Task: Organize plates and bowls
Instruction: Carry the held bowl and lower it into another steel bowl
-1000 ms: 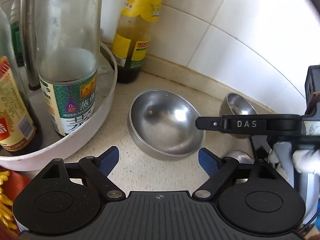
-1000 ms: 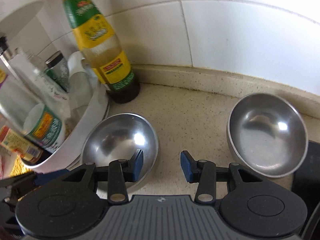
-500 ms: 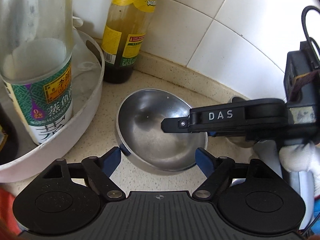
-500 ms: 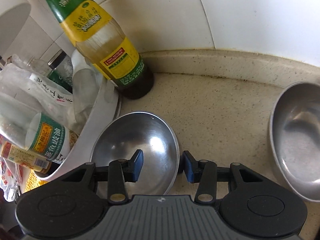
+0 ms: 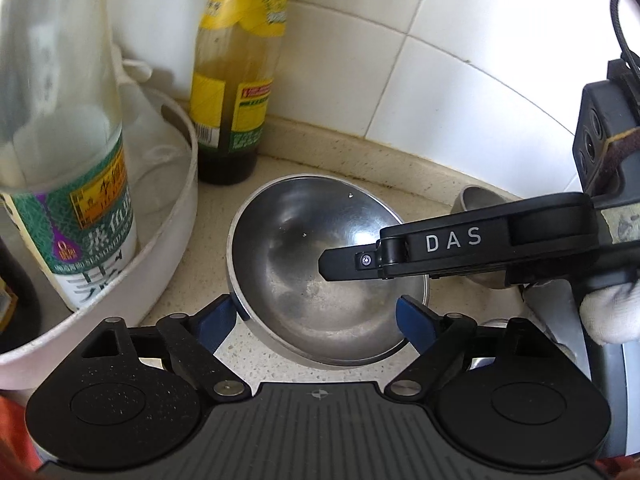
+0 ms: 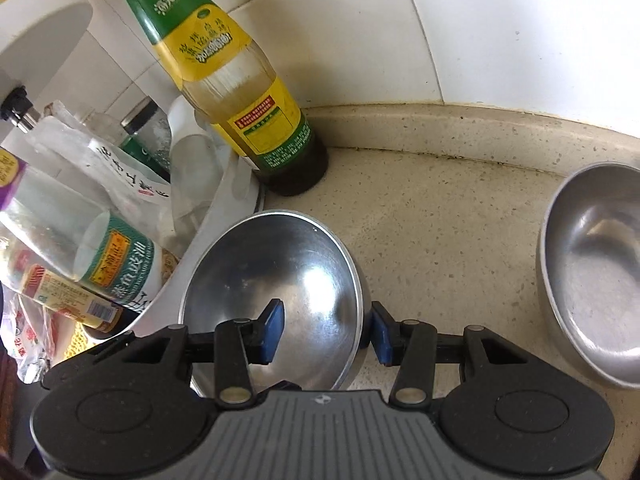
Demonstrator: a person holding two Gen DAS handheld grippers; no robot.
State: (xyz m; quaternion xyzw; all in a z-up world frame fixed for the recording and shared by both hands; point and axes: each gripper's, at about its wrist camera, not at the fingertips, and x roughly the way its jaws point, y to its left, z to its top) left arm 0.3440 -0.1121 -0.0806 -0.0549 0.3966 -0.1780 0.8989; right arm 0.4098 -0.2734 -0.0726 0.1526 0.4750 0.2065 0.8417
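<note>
From my left gripper (image 5: 318,314) cam the steel bowl (image 5: 320,276) sits on the counter (image 5: 256,356) between my half-open, just-widening pads – not pressing, I think. Its view catches my right gripper (image 6: 325,330) reaching over the bowl. The right cam shows those jaws straddling the rim, narrow, just easing apart – plus a second bowl (image 6: 596,312) off right.

Silver steel bowl (image 6: 280,280), speckled beige counter (image 6: 440,240), yellow-and-green labelled bottle (image 6: 240,92), white tiles (image 6: 520,20).
</note>
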